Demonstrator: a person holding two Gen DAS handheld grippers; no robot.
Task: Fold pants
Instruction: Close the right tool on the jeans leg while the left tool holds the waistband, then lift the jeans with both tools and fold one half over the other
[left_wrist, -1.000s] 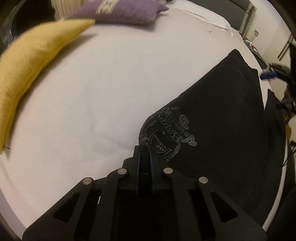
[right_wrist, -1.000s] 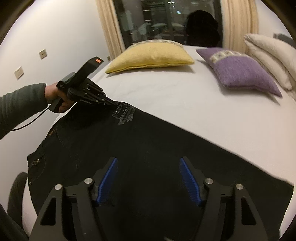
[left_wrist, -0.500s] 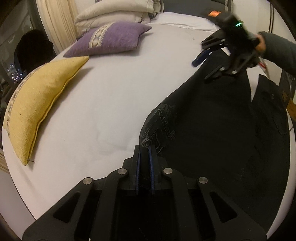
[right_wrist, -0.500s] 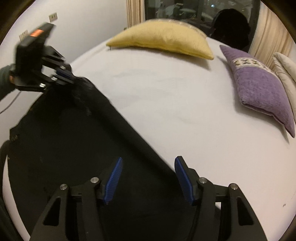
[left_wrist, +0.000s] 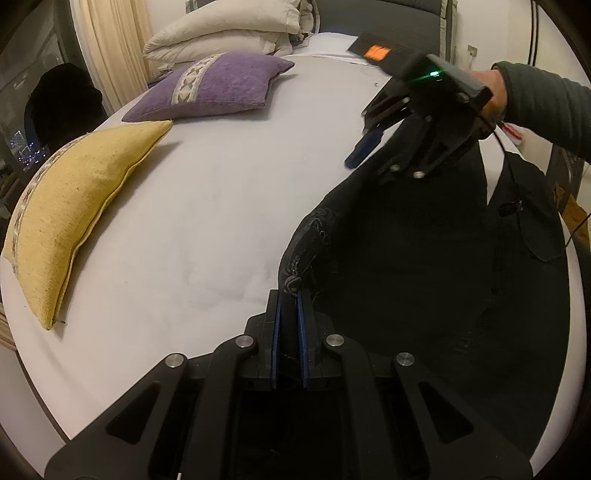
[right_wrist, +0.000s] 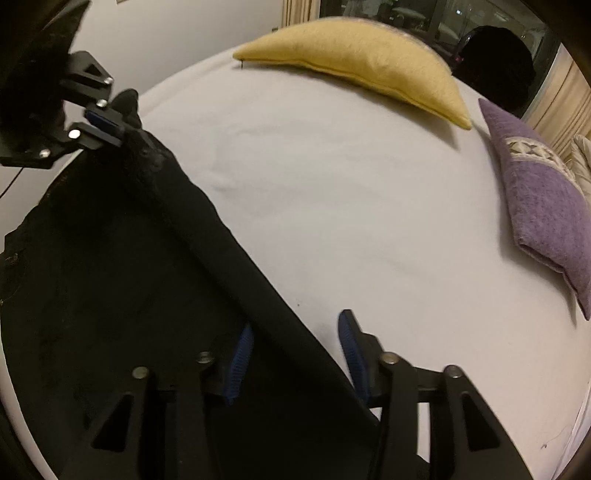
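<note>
Black pants (left_wrist: 424, 280) lie spread on the white bed (left_wrist: 207, 206). My left gripper (left_wrist: 290, 299) is shut on the printed edge of the pants and holds it lifted off the sheet. In the right wrist view the left gripper (right_wrist: 107, 123) shows at upper left, with the raised edge of the pants (right_wrist: 207, 236) running down from it. My right gripper (right_wrist: 295, 354) straddles that edge lower down. Its jaws are closing, the cloth lies between the blue pads (right_wrist: 240, 362), and a gap still shows. A hand in a dark sleeve (left_wrist: 539, 107) holds the right gripper (left_wrist: 373, 162).
A yellow cushion (left_wrist: 74, 206) and a purple cushion (left_wrist: 218, 88) lie on the far side of the bed, with white pillows (left_wrist: 229, 29) stacked behind. The bed's rounded edge (left_wrist: 22, 354) runs near the left gripper. Curtains and a dark window stand beyond the cushions.
The left gripper rose with the pants' edge and turned. The right gripper moved from over the middle of the pants to their raised edge, and its jaws narrowed.
</note>
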